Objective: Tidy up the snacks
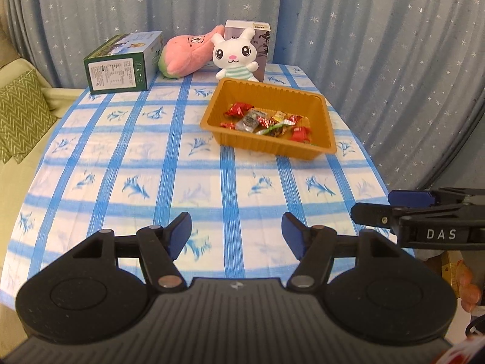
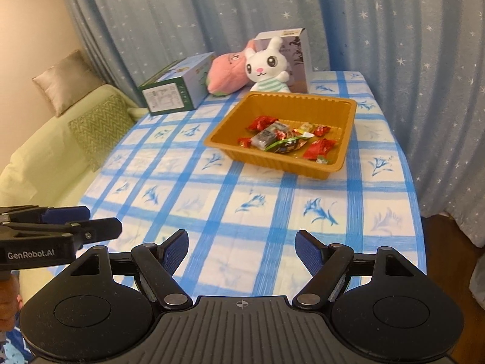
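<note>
An orange plastic tray sits on the far right part of the table and holds several wrapped snacks, red, green and clear. It also shows in the right wrist view with the snacks inside. My left gripper is open and empty, low over the near table edge. My right gripper is open and empty, beside it on the right. Each gripper shows in the other's view, the right one and the left one.
A blue-checked cloth covers the table. At the back stand a green box, a pink plush, a white bunny plush and a grey box. A sofa with cushions is to the left. Starred curtains hang behind.
</note>
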Motion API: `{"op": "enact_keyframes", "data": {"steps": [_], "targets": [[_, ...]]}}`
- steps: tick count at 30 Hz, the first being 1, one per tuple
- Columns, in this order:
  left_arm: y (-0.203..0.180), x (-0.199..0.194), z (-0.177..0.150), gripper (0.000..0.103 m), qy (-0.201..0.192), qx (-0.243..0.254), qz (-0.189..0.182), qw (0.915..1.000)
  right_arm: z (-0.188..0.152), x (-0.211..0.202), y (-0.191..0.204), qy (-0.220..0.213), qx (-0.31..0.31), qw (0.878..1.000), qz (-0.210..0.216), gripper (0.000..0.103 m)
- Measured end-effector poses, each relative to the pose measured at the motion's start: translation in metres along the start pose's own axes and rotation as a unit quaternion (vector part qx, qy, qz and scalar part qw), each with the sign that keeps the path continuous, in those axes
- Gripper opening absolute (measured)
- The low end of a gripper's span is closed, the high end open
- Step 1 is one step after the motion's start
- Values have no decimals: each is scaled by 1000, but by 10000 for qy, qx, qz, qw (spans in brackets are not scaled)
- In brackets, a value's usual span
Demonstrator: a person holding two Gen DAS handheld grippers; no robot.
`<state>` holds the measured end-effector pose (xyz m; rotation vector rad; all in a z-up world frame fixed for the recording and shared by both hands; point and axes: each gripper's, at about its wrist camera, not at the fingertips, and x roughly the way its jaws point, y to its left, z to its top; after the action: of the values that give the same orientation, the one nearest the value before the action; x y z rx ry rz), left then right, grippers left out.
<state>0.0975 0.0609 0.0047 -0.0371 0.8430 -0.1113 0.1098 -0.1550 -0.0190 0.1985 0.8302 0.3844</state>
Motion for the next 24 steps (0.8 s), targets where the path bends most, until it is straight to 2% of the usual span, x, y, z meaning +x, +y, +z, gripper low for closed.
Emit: {"op": "enact_keyframes", "data": {"steps": [13,24], "targets": [[-15,-21,-33,64,124,-27,-16,9999,-30,-15,10,196,-125,9997,118,77],[-18,-24,-36,64,116,4,-17,9999,-37,-23,8,179,-62,9998,83,77]]}}
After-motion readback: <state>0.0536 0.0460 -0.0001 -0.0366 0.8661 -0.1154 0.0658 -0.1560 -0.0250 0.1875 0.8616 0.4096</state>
